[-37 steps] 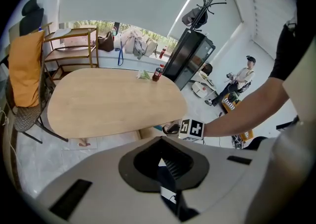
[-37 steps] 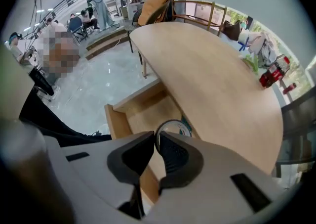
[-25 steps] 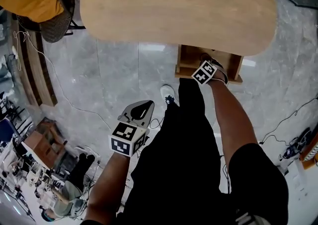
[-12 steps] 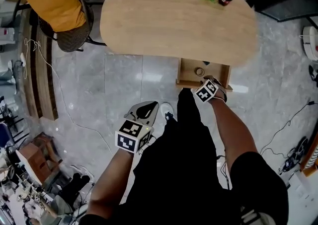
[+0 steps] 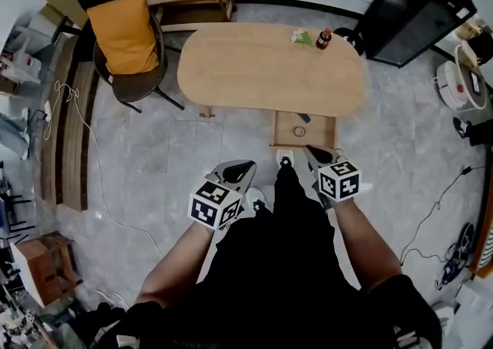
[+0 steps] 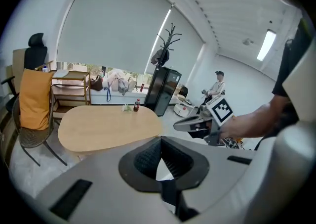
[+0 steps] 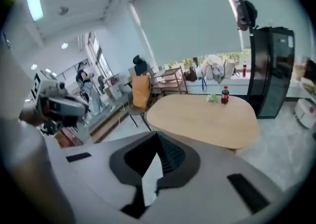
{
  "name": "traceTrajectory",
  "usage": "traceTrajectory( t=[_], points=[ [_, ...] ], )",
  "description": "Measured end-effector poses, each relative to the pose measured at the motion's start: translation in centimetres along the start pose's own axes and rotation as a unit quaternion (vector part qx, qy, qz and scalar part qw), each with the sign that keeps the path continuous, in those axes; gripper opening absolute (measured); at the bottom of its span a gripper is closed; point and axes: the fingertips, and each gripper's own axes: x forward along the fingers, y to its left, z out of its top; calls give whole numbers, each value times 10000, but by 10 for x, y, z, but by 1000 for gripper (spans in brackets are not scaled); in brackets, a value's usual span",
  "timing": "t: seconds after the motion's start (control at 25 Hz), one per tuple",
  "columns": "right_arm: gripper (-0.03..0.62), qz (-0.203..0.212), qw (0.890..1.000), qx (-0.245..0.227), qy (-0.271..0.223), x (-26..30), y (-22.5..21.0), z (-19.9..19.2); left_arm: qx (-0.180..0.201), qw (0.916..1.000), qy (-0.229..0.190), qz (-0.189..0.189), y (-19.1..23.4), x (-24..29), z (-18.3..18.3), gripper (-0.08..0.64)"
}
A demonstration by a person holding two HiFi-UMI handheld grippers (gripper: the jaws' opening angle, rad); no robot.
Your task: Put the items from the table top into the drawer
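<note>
Bottle [image 5: 324,38] is standing at the table's [image 5: 254,78] far end, well ahead of both closed, empty jaws; right gripper [image 5: 311,153] is hanging nearer than left gripper [image 5: 243,166].

**Clearance around the bench and the open drawer**

The bench [image 5: 254,78] top is bare across most of its surface. The only obstacles are a bottle [image 5: 324,38] and a green packet [image 5: 300,35], just beside each other at its 1 o'clock rim. The drawer [image 5: 320,137] stands open below the 5 o'clock edge and is reachable from above. A ring-shaped item [image 5: 299,132] and a small dark item [image 5: 306,118] lie inside, and the bench edge overhangs its rear. A chair [image 5: 127,47] blocks 9 o'clock, and a black cabinet [image 5: 408,12] stands near 2 o'clock. The floor [image 5: 192,147] at 7 o'clock is open.
</note>
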Motion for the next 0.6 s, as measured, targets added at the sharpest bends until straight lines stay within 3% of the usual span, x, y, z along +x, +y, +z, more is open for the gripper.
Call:
traceTrajectory(
  t=[0.2, 0.44, 0.6],
  points=[
    [3, 310, 9939, 297, -1020, -83, 51, 28, 311, 9990, -241, -191, -35, -14, 8, 0],
    [5, 57, 9899, -396, -1361, -150, 70, 30, 543, 9958, -724, -169, -78, -35, 28, 0],
    [5, 200, 9859, -608, -1549, -193, 82, 20, 559, 9935, -983, -94, -111, -41, 31, 0]
  ],
)
